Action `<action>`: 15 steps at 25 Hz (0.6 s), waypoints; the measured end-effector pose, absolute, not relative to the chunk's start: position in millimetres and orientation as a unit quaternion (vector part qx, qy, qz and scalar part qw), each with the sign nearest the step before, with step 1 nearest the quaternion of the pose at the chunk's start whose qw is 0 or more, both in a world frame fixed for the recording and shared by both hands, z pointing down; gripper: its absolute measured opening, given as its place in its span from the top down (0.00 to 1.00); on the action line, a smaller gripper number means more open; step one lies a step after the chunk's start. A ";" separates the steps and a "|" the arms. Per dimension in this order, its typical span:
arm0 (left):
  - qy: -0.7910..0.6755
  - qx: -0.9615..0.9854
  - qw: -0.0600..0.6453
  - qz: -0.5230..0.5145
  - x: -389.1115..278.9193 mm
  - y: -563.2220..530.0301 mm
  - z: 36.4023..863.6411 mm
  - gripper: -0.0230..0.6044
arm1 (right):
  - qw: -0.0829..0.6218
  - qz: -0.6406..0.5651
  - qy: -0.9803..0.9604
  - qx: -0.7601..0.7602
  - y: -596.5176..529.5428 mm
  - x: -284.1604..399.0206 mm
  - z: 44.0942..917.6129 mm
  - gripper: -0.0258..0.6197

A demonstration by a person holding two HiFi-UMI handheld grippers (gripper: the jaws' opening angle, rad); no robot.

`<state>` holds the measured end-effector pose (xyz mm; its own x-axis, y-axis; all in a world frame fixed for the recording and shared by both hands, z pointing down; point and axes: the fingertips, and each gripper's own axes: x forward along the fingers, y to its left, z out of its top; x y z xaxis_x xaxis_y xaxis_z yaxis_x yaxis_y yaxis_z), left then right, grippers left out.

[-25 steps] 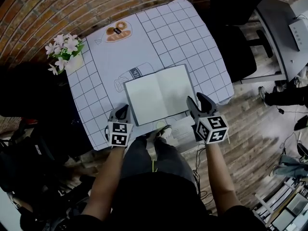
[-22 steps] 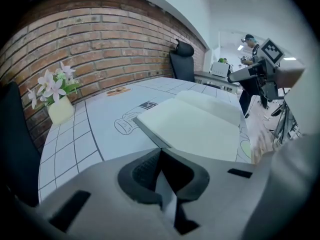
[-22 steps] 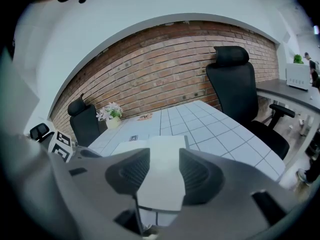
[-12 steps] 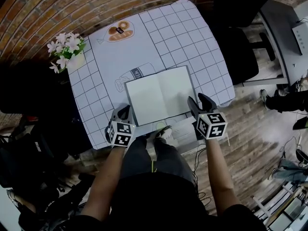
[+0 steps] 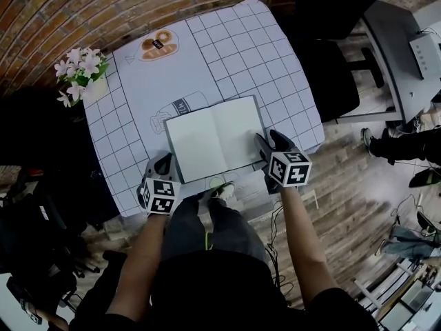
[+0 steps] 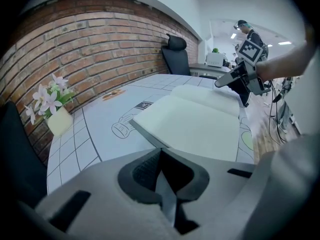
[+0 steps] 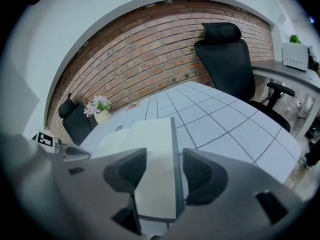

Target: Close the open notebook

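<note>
The head camera looks steeply down from above the person's lap, high enough to take in the whole gridded table (image 5: pixel 234 47), the open notebook (image 5: pixel 215 138) and both grippers. The left gripper's (image 5: pixel 164 161) camera sits low at the table's near edge, facing across the notebook toward the right gripper (image 5: pixel 270 142). The right gripper's camera rides close over the notebook's right edge, which lies between its just-opened jaws, and faces the brick wall (image 7: pixel 150 59). All three views share the notebook and the potted flowers (image 5: pixel 81 74).
</note>
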<state>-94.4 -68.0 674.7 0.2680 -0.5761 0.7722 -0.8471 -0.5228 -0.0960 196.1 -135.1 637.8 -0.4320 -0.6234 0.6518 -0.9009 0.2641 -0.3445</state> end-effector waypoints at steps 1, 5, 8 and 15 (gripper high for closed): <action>-0.458 0.777 0.171 0.395 -94.4 -68.0 674.6 0.92 | 0.200 0.352 -0.769 0.495 -136.4 195.1 640.0 0.62; -0.461 0.777 0.174 0.392 -94.4 -68.4 674.6 0.92 | 0.211 0.351 -0.768 0.493 -139.7 191.4 648.7 0.62; -0.463 0.777 0.176 0.389 -93.9 -68.7 674.6 0.92 | 0.225 0.342 -0.767 0.494 -141.6 191.5 653.6 0.62; -0.467 0.776 0.179 0.383 -94.6 -68.9 674.3 0.92 | 0.227 0.347 -0.761 0.499 -142.4 191.5 655.0 0.65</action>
